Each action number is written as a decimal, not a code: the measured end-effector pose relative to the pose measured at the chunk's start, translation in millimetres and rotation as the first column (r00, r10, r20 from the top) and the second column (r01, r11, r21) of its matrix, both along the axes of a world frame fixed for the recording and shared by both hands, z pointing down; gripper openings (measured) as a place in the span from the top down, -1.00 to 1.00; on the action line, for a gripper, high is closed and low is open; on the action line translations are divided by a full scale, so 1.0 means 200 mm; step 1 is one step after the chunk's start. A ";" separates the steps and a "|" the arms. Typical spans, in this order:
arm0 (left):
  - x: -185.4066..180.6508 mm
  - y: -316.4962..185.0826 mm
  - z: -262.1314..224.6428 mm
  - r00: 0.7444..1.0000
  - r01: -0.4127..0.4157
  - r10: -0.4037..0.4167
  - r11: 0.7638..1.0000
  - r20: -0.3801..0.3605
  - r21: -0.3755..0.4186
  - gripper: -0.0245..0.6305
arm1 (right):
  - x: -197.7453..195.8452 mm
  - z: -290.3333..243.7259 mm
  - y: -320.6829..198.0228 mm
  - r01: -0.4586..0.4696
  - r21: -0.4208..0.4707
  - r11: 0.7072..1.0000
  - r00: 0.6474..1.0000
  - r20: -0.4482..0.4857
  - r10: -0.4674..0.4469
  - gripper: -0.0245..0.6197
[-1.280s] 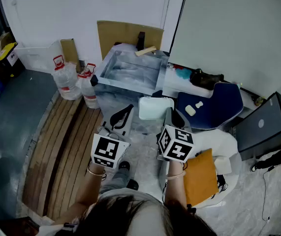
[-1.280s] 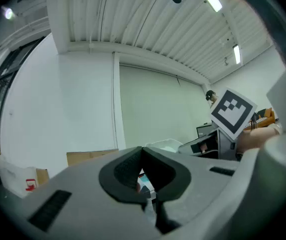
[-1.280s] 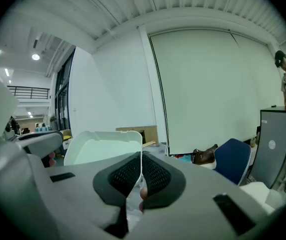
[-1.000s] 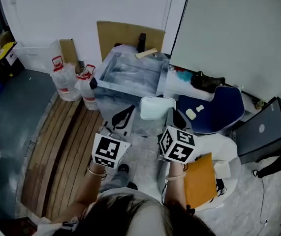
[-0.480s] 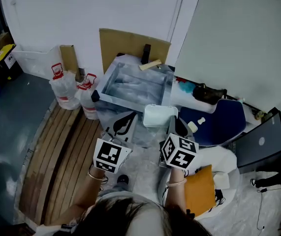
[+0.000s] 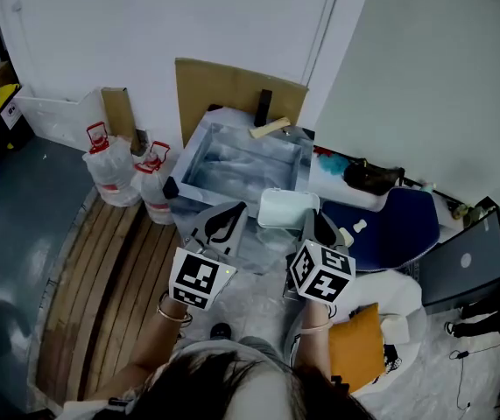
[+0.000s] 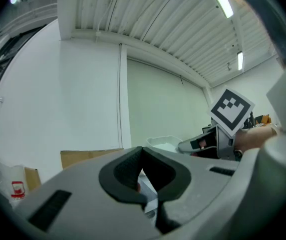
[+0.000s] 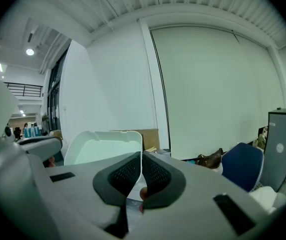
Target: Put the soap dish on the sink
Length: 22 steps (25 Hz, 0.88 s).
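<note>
The white soap dish (image 6: 287,208) hangs just in front of the metal sink (image 6: 199,191), over its near right corner. My right gripper (image 6: 313,223) is shut on the dish's right rim. In the right gripper view the rim's thin edge runs between the closed pads (image 8: 155,176), and the dish (image 8: 102,146) stands up to their left. My left gripper (image 6: 223,220) is beside the dish on the left, shut with nothing in it. In the left gripper view its pads (image 7: 125,171) meet, with the dish (image 7: 165,143) and the right gripper's body beyond them.
Two water jugs (image 6: 114,169) stand left of the sink, and cardboard (image 6: 232,81) leans behind it. A wood block (image 6: 270,128) and a dark bottle (image 6: 263,108) are on the sink's far rim. A blue chair (image 6: 390,221) and an orange cushion (image 6: 355,344) are on the right.
Both grippers have moved forward towards the sink, the right one carrying the soap dish. The dish now sits closer to the sink's near rim.
</note>
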<state>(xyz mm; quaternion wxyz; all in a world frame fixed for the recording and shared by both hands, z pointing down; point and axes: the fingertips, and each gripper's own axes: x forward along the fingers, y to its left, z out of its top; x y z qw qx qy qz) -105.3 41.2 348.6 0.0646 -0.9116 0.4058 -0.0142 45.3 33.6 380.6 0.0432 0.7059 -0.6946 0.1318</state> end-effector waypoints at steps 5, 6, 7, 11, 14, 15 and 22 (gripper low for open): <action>-0.01 -0.09 0.00 1.000 -0.009 0.009 1.000 -0.012 0.000 0.92 | 0.01 0.01 -0.07 -0.020 -0.005 1.000 1.000 0.000 0.020 0.84; 0.00 -0.11 0.00 1.000 -0.012 0.012 1.000 -0.013 -0.002 0.92 | 0.01 0.02 -0.08 -0.024 -0.008 1.000 1.000 -0.002 0.024 0.84; 0.00 -0.13 0.01 1.000 -0.015 0.015 1.000 -0.014 -0.005 0.92 | 0.02 0.03 -0.09 -0.027 -0.011 1.000 1.000 -0.002 0.027 0.84; 0.05 -0.19 0.04 1.000 -0.024 0.024 1.000 -0.014 -0.016 0.92 | 0.05 0.05 -0.15 -0.035 -0.020 0.999 0.999 -0.003 0.035 0.84; 0.08 -0.24 0.06 0.999 -0.030 0.030 0.999 -0.020 -0.021 0.92 | 0.08 0.07 -0.20 -0.039 -0.025 0.999 0.999 -0.004 0.039 0.84; 0.09 -0.26 0.06 0.999 -0.031 0.031 0.999 -0.020 -0.025 0.92 | 0.09 0.07 -0.22 -0.039 -0.026 0.999 0.999 -0.002 0.039 0.84; 0.18 -0.42 0.10 0.999 -0.030 0.030 0.999 -0.011 -0.030 0.92 | 0.15 0.12 -0.39 -0.024 -0.036 0.999 1.000 -0.001 0.024 0.84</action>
